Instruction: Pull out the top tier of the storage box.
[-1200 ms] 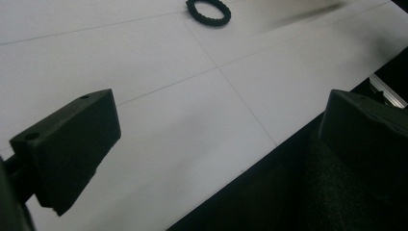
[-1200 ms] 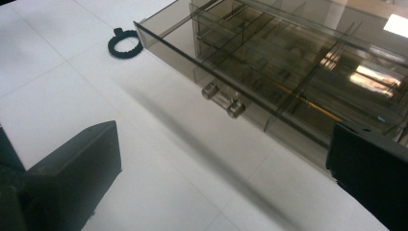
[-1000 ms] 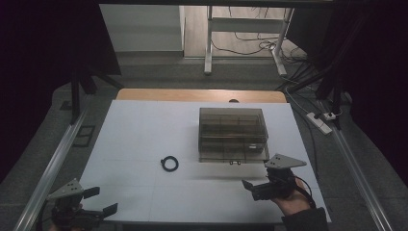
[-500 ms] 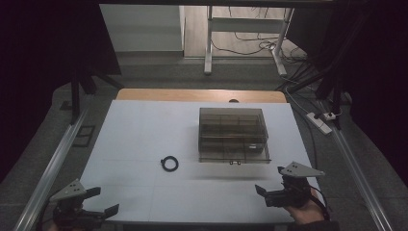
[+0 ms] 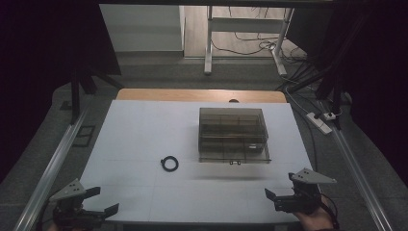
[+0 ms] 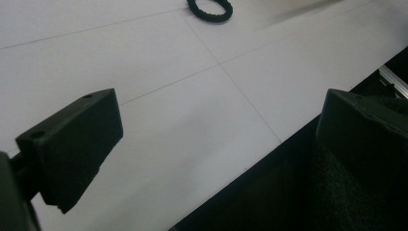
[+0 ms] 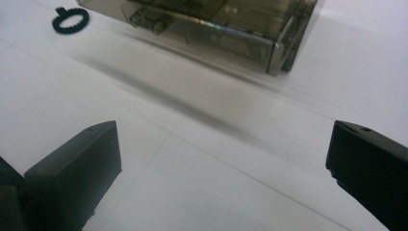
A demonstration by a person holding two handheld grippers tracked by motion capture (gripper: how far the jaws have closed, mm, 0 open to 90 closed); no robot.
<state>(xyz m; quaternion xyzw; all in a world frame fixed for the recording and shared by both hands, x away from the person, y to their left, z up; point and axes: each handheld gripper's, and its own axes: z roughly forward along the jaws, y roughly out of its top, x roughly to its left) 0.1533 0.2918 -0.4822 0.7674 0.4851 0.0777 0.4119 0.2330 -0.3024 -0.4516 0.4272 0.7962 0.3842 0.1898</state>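
A smoky transparent compartment box (image 5: 233, 134) with a front latch stands shut on the white table (image 5: 144, 125), right of centre. Left of it lies a small black ribbed ring (image 5: 169, 164). My left gripper (image 5: 103, 199) hovers open at the near left corner, over the table edge. The left gripper view has the ring (image 6: 210, 7) far ahead of the spread jaws (image 6: 221, 110). My right gripper (image 5: 280, 186) is open at the near right, well short of the box. Its view (image 7: 226, 139) looks toward the box front (image 7: 216, 24) and the ring (image 7: 70, 20). Neither gripper holds anything.
Metal rails run along the table's left (image 5: 53, 163) and right (image 5: 358, 168) sides. A power strip (image 5: 320, 120) and cables lie on the floor at the right. A white frame's legs (image 5: 208, 43) stand beyond the far edge.
My right gripper has drawn back from just in front of the box toward the near edge. The left gripper has barely shifted. Box and ring stay put.
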